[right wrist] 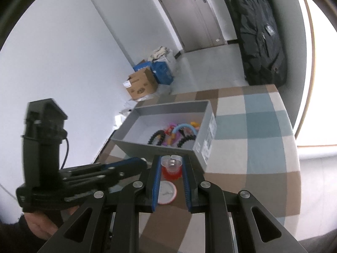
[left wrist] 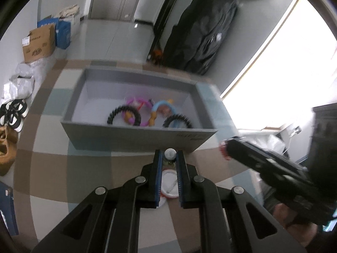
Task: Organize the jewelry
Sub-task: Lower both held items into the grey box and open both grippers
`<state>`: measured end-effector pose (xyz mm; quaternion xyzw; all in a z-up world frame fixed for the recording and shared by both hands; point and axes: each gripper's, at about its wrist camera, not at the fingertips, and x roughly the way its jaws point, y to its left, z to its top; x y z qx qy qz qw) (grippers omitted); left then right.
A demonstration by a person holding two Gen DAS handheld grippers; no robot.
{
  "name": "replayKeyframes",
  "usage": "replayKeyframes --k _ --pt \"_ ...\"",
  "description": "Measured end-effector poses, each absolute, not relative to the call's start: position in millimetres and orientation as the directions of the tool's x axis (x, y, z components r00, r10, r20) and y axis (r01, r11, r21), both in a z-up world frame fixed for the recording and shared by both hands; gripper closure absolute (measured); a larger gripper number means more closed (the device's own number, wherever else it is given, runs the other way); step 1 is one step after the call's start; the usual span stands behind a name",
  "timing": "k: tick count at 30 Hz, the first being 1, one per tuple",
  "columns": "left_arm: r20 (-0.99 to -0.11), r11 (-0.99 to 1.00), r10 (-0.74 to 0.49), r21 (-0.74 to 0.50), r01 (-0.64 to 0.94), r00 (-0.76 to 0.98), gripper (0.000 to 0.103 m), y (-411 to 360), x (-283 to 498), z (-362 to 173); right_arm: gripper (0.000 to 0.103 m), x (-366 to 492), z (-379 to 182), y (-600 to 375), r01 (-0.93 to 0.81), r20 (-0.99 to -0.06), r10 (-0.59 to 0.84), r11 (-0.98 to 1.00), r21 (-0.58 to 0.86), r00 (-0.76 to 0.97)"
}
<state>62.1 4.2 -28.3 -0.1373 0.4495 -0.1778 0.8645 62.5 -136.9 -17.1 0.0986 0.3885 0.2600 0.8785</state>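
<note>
The left tool [left wrist: 170, 158] is pinching a small piece with a white round top [left wrist: 170, 154] between its blue-padded fingertips, just in front of the near wall of the grey box [left wrist: 139, 136]. The right tool [right wrist: 171, 164] is gripping a clear-topped, red-frilled piece [right wrist: 171, 166] between its own tips, also just short of the box [right wrist: 160, 148]. Inside the box, black beaded bracelets [left wrist: 124, 113] and pink, blue and yellow pieces [left wrist: 151, 109] are lying bunched toward its right end. The box is sitting on a desk covered by a checked brown, cream and blue cloth [right wrist: 252, 147]. A round white dish with a red rim [right wrist: 166, 191] is lying on the cloth below both tools.
</note>
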Motion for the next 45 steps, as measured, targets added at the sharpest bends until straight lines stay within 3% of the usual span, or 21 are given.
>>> replayKeyframes --k 13,33,35,38,39,40,42,45 --pt "-0.637 0.874 -0.453 -0.455 0.170 0.624 0.095 21.4 90.8 -7.6 0.085 95.4 3.9 -123.3 -0.422 -0.613 0.561 0.826 0.374 0.556" --pt "-0.668 0.849 -0.480 -0.517 0.110 0.569 0.094 37.2 135.6 -26.3 0.080 156.4 -18.1 -111.5 -0.429 -0.622 0.603 0.796 0.427 0.499" --pt "-0.673 0.844 -0.489 -0.527 0.104 0.555 0.088 36.9 138.5 -27.1 0.074 157.2 -16.7 -114.0 -0.430 -0.613 0.610 0.791 0.435 0.502" --pt "-0.668 0.843 -0.486 -0.528 0.101 0.564 0.059 37.0 137.1 -25.3 0.049 155.2 -12.4 -122.1 -0.417 -0.591 0.605 0.796 0.438 0.534" --pt "-0.662 0.843 -0.486 -0.528 0.105 0.571 0.045 37.0 136.0 -23.9 0.047 155.4 -11.1 -124.4 -0.415 -0.585 0.605 0.796 0.440 0.540" --pt "-0.658 0.845 -0.481 -0.524 0.107 0.579 0.040 36.7 134.7 -22.4 0.044 155.3 -10.0 -126.1 -0.411 -0.582 0.601 0.799 0.439 0.547" --pt "-0.661 0.853 -0.470 -0.510 0.109 0.586 0.039 35.4 133.4 -21.0 0.030 154.5 -8.2 -129.8 -0.401 -0.579 0.591 0.806 0.435 0.562" --pt "-0.677 0.862 -0.455 -0.497 0.096 0.578 0.039 34.3 133.5 -23.0 0.027 153.6 -7.2 -131.9 -0.396 -0.579 0.592 0.806 0.441 0.560"
